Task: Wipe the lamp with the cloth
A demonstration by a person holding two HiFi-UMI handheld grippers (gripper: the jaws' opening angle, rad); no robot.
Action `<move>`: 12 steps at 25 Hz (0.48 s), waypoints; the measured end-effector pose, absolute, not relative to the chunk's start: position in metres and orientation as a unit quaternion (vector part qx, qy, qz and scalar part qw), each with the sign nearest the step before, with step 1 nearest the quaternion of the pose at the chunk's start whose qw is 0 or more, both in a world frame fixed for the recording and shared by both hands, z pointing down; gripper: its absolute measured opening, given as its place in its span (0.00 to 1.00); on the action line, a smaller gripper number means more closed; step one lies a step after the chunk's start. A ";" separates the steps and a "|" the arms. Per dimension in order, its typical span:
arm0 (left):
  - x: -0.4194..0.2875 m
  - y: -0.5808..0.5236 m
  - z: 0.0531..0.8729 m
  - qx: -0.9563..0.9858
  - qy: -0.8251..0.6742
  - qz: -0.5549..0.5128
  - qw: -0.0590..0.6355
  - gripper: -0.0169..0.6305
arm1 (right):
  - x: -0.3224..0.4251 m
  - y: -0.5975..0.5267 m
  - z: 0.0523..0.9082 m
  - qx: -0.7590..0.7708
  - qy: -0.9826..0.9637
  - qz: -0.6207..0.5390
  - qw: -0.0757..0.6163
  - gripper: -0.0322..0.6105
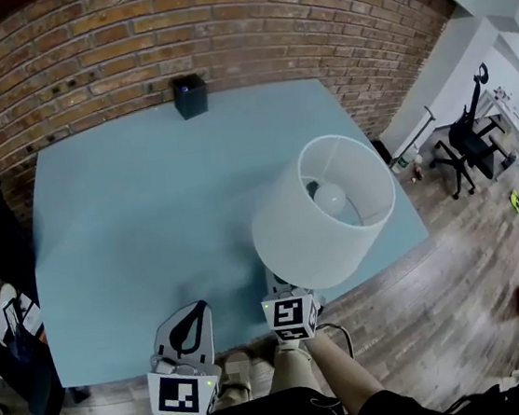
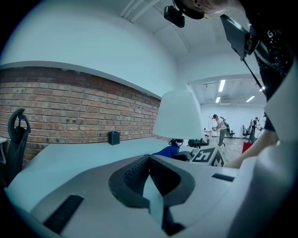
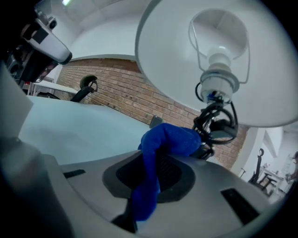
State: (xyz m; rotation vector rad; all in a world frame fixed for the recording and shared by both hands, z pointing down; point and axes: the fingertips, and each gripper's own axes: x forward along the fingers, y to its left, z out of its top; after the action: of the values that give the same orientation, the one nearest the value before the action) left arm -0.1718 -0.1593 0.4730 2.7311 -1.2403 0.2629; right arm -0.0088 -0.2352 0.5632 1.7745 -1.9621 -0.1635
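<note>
**Lamp and cloth at the front right corner of the desk**

Printed marks: black-and-white square patterns on each claw's cube. One faced up on the left cube (image 1: 181, 397) and one on the right cube (image 1: 291, 316). Neither formed readable words.

The right claw (image 3: 153, 160) was clamped on the blue cloth (image 3: 167, 137). One strip of cloth ran down between the jaws. The rest was bunched over their tips, close under the white lampshade (image 3: 186, 56) and just beside the black wiring (image 3: 212, 123) below the bulb socket (image 3: 219, 79).

The left claw (image 2: 150, 160) held nothing. Its jaws met at the tips, with a thin wedge of desk colour showing lower down. It hung at the desk's front edge, apart from the lamp (image 1: 321, 213).

In the head view the shade hid the lamp's base, the cloth and the right claw's tips. Only the bulb (image 1: 331, 200) showed through the open top.

The lamp stood at the front right corner of the teal desk (image 1: 148, 215), with its shade reaching the front edge. The desk ran wide to the left and back to a small black box (image 1: 190, 96) by the brick wall (image 1: 126, 40). Wooden floor (image 1: 439, 292) lay to the right.
</note>
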 end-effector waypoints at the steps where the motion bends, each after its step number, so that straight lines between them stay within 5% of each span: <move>1: -0.173 -0.160 0.474 0.904 -0.412 0.088 0.066 0.04 | -0.009 -0.237 0.571 0.647 -0.720 -0.036 0.249 0.14; 12: -0.169 -0.166 0.479 0.909 -0.402 0.085 0.070 0.04 | -0.031 -0.210 0.614 0.589 -0.760 0.145 0.233 0.14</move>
State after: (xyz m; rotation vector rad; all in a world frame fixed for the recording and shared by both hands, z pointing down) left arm -0.1688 -0.1660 0.4790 2.7343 -1.2097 0.2562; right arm -0.0312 -0.2103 0.6143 1.6189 -2.0878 0.3992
